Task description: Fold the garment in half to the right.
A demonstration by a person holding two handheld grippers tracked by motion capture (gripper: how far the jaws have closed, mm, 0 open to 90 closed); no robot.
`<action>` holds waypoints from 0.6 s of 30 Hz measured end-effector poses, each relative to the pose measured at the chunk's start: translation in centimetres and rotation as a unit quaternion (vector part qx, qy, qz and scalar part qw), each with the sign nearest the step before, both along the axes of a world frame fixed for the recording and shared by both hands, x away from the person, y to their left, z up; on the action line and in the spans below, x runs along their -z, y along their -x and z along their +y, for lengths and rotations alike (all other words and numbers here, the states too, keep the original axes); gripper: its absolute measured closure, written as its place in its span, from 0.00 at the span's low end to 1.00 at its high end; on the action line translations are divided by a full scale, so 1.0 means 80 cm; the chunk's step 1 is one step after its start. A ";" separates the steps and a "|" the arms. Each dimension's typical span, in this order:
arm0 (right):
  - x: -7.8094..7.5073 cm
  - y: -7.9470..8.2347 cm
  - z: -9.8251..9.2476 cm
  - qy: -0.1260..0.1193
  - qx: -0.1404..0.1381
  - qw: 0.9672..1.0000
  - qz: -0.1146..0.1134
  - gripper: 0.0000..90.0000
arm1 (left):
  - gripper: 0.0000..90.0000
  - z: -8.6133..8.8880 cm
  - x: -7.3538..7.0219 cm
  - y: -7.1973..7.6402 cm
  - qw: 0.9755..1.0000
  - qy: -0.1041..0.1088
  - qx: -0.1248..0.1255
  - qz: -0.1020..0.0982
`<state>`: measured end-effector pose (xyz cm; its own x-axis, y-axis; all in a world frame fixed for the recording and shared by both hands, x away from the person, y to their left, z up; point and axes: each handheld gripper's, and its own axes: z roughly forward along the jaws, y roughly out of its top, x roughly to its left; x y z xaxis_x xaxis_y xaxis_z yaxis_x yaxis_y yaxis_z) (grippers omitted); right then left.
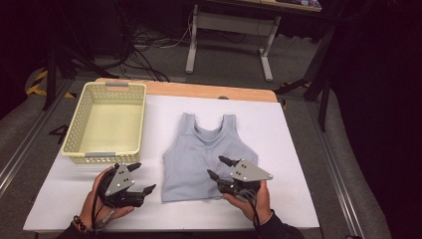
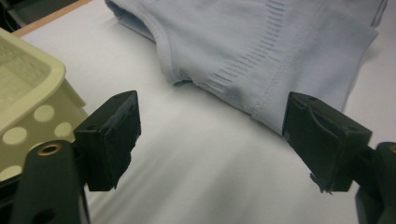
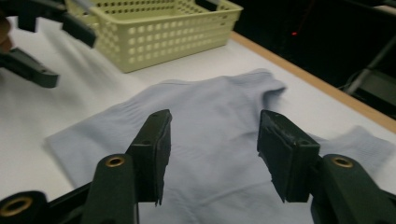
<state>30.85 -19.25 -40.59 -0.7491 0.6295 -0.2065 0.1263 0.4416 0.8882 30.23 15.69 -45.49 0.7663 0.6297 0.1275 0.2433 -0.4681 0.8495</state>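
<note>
Light-blue tank top [image 1: 206,159] lies flat on the white desk [image 1: 293,149], just R of the yellow basket [image 1: 107,122]. Left hand-held gripper [image 1: 144,178] is released, nothing between its jaws, just L of the top's hem corner. Right hand-held gripper [image 1: 219,168] is also released, jaws apart over the top's lower R part, gripping nothing.

A pale yellow perforated basket [image 1: 106,123] is sitting at the far left of the desk [image 1: 293,149], its inside bare. A white sheet is covering the desk, leaving a wooden strip [image 1: 209,90] showing along the far edge. Beyond it, a white-legged table frame [image 1: 230,37] is standing on the grey floor, with dark cables [image 1: 149,45] lying to its left.
</note>
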 end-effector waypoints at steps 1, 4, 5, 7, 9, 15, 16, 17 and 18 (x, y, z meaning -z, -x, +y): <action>0.002 0.000 0.006 0.002 -0.004 1.000 0.006 0.46 | 0.20 0.001 0.001 0.000 1.000 -0.002 0.001 0.002; 0.011 0.000 0.026 0.007 -0.019 1.000 0.022 0.40 | 0.18 0.003 0.003 0.001 1.000 -0.001 -0.010 0.004; 0.014 0.000 0.032 0.008 -0.024 0.999 0.027 0.39 | 0.18 0.004 0.003 0.001 1.000 -0.002 -0.013 0.003; 0.020 0.000 0.044 0.013 -0.039 0.998 0.039 0.41 | 0.18 0.005 0.005 0.001 1.000 -0.010 -0.022 0.005; 0.027 0.004 0.062 0.035 -0.065 0.996 0.043 0.49 | 0.18 0.005 0.007 0.001 1.000 -0.016 -0.026 0.004; 0.047 0.008 0.098 0.067 -0.104 0.991 0.058 0.57 | 0.18 0.009 0.012 0.003 0.999 -0.019 -0.032 0.007; 0.051 0.008 0.105 0.071 -0.111 0.989 0.061 0.57 | 0.18 0.010 0.012 0.004 0.999 -0.019 -0.033 0.007; 0.055 0.008 0.110 0.074 -0.116 0.988 0.066 0.57 | 0.18 0.011 0.012 0.005 0.999 -0.019 -0.035 0.007; 0.064 0.007 0.120 0.082 -0.123 0.986 0.073 0.58 | 0.18 0.012 0.011 0.006 0.999 -0.018 -0.036 0.006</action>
